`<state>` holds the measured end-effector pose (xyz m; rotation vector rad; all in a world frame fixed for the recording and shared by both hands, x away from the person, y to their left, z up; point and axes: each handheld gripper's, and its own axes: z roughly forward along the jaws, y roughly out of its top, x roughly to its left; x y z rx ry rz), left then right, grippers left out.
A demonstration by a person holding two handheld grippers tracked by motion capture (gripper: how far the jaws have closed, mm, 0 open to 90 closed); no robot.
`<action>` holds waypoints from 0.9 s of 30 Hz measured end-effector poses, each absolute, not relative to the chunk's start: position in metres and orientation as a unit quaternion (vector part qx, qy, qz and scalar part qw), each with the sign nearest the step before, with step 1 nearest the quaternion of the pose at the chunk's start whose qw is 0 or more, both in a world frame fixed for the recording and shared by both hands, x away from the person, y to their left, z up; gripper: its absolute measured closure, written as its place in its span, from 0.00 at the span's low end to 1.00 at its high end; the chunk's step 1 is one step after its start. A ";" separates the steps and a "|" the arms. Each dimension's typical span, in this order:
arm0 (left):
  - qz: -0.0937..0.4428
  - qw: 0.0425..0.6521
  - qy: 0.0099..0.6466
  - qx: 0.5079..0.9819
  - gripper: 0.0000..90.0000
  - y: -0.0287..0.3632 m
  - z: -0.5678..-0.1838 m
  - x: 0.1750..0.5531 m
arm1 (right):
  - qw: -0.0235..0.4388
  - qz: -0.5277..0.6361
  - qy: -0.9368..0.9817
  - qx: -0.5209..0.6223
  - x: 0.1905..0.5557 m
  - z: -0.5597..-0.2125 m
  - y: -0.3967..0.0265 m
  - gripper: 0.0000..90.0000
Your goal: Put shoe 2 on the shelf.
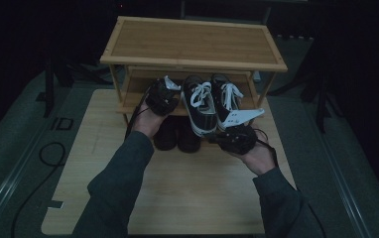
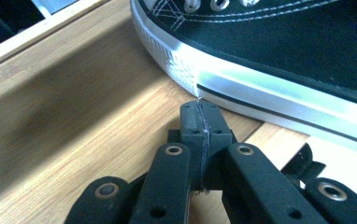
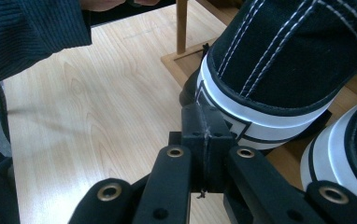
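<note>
One pale wooden table [image 1: 177, 193] stands in a dark room, bearing a bamboo shoe rack [image 1: 192, 44]. Left gripper [image 2: 200, 116] closed, empty, beside a black sneaker [image 1: 200, 106] with white laces on the rack's lower shelf; right gripper [image 3: 203, 126] closed at its heel.

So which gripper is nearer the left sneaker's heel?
Right. The right gripper, shut, has its tips at the left sneaker heel; the left gripper, shut, sits by that sneaker's side, nearer the toe.
</note>
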<state>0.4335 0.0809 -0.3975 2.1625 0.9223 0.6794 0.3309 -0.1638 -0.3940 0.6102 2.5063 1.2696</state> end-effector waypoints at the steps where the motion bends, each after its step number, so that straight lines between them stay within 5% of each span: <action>1: 0.262 0.339 0.352 0.832 1.00 0.081 -0.398 0.432 | 0.133 0.439 0.863 0.211 0.331 -0.394 -0.164 1.00; 27: 0.247 0.362 0.367 0.821 1.00 0.088 -0.400 0.427 | 0.150 0.435 0.865 0.202 0.337 -0.397 -0.148 1.00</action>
